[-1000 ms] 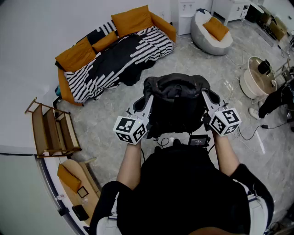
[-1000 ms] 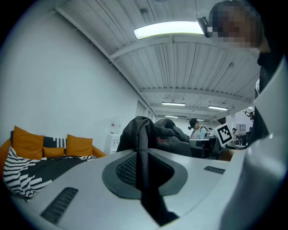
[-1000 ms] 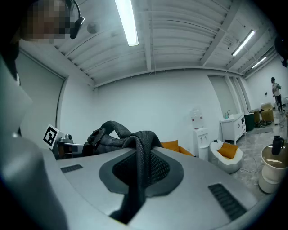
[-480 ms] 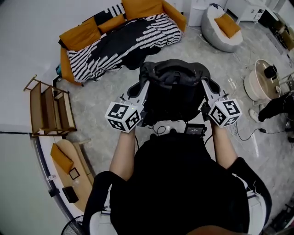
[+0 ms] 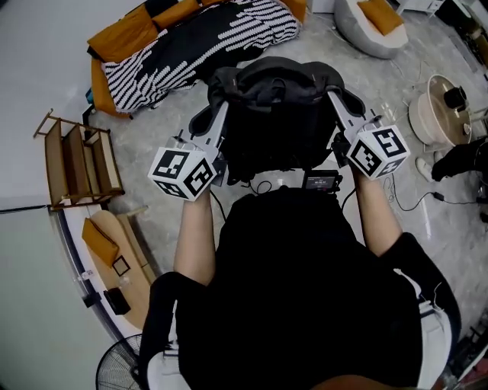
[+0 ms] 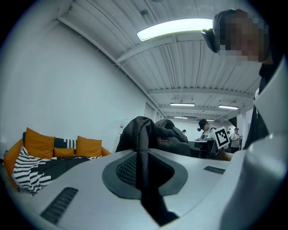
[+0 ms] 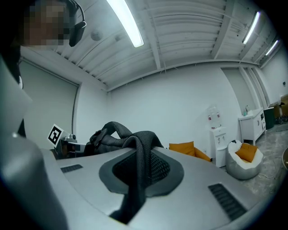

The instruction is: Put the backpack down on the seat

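Observation:
A black backpack (image 5: 276, 114) hangs in the air in front of the person, held between both grippers above the grey floor. My left gripper (image 5: 216, 122) is shut on its left mesh shoulder strap (image 6: 143, 152), which runs down between the pads. My right gripper (image 5: 338, 103) is shut on the right shoulder strap (image 7: 141, 166) the same way. The orange sofa (image 5: 114, 46) with a black-and-white striped blanket (image 5: 200, 34) stands beyond the pack at the upper left; it shows at the left edge of the left gripper view too, as the sofa (image 6: 54, 150).
A grey beanbag with an orange cushion (image 5: 374, 19) sits at the upper right. A wooden rack (image 5: 72, 161) stands by the left wall. A round white stool (image 5: 438, 114) and cables lie at the right. A fan (image 5: 122, 372) is at the bottom left.
The backpack and both grippers have moved up the head view toward the sofa, which has slid to the frame's top edge. Both grips on the straps are unchanged.

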The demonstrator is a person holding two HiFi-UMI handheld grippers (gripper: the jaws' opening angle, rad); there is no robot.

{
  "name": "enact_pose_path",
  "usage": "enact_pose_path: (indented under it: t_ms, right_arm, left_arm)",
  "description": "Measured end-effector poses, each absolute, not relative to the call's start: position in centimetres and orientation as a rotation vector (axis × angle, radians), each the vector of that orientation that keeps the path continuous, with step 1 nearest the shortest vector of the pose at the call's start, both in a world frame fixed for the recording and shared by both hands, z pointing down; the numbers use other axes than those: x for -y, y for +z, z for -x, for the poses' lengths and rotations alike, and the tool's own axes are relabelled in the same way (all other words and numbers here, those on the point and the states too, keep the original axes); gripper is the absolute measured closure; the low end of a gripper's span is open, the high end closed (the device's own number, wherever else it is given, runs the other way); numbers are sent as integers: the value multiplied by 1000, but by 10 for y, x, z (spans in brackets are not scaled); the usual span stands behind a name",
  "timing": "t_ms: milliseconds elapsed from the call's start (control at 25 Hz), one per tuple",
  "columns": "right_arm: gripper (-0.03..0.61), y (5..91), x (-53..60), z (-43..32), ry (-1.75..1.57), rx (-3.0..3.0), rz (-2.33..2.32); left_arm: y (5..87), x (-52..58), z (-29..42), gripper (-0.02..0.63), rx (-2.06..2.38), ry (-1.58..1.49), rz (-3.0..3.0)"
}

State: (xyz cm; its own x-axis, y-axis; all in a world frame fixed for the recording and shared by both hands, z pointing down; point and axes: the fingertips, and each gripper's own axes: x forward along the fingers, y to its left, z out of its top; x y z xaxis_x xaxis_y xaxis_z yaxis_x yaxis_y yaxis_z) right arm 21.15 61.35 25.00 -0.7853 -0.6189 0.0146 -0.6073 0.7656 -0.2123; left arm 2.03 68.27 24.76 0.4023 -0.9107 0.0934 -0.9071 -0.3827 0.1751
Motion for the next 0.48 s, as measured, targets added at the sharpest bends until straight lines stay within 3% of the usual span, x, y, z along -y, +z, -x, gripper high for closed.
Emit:
enact_pose_path:
  t_ms: [480]
  right_arm:
    - [534, 250, -581, -217, -347, -2907, 993]
  left_arm:
    - [252, -656, -29, 577, 1603, -34, -2418]
